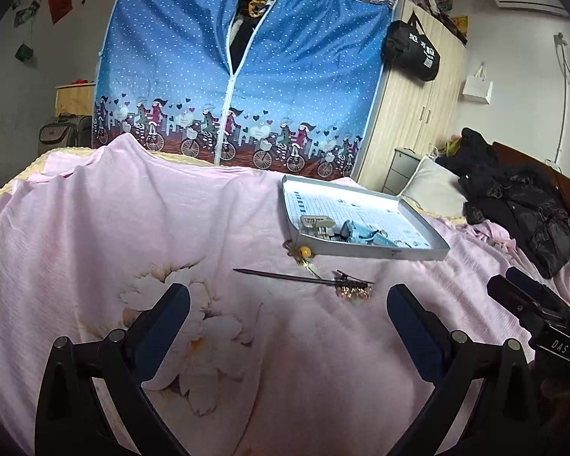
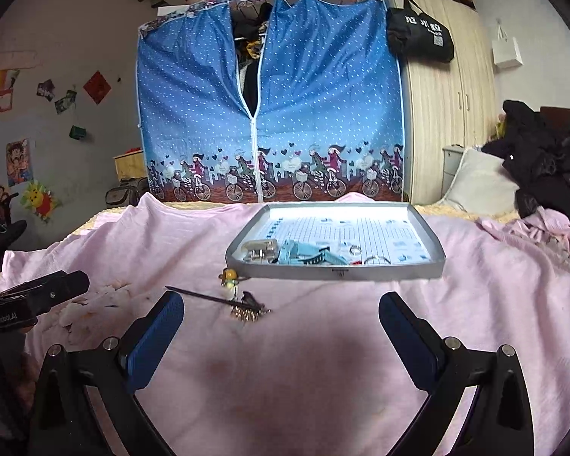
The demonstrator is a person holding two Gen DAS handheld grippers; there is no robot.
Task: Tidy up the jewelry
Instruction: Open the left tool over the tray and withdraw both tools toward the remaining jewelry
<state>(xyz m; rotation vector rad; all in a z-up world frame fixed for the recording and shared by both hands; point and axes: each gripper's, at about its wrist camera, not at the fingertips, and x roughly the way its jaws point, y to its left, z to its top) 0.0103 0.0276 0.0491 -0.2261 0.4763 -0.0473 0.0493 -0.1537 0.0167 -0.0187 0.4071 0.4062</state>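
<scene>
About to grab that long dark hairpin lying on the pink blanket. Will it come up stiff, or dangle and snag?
The hairpin has a thin, straight shaft, so probably stiff. The gold tassel cluster at its end will likely dangle and swing. It lies flat on soft blanket, so fingers may pinch fabric too.

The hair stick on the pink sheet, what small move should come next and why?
Probably bring the right gripper forward and down over the hair stick. Its jaws are open and empty, and the stick lies loose on the pink sheet, outside the tray that holds other pieces.
</scene>
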